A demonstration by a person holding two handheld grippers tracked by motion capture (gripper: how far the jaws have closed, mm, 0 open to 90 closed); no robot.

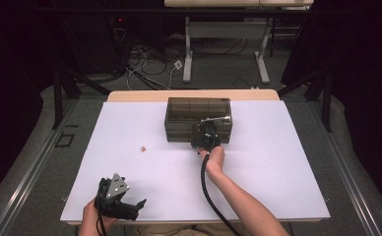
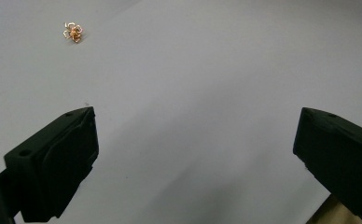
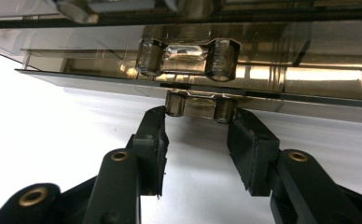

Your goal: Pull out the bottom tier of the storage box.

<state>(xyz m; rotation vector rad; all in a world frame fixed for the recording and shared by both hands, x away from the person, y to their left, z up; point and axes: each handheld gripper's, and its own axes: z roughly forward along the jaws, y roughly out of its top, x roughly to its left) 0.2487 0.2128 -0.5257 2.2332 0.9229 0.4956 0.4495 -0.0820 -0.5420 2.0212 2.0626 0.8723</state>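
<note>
Right gripper [image 3: 198, 119] is at the front face of the smoky translucent drawer box [image 1: 199, 119], jaws clamped on either side of the lower drawer's handle [image 3: 200, 104], pads touching its two ends. A second, matching handle [image 3: 188, 57] sits just above at 12 o'clock, untouched. Lower drawer looks closed or nearly so.

In the high view the box stands at the table's [image 1: 277, 172] 12 o'clock, just right of centre; right gripper [image 1: 205, 139] presses against its near side, with the hand [image 1: 213, 158] at 6 o'clock from it.

Left gripper [image 1: 130, 204] rests low at the table's 7 o'clock edge, jaws spread wide, nothing between them. Small gold flower-shaped trinket [image 2: 72, 32] lies on the white surface at its 11 o'clock, well apart; in the high view the trinket [image 1: 143, 148] is at 8 o'clock from the box.
</note>
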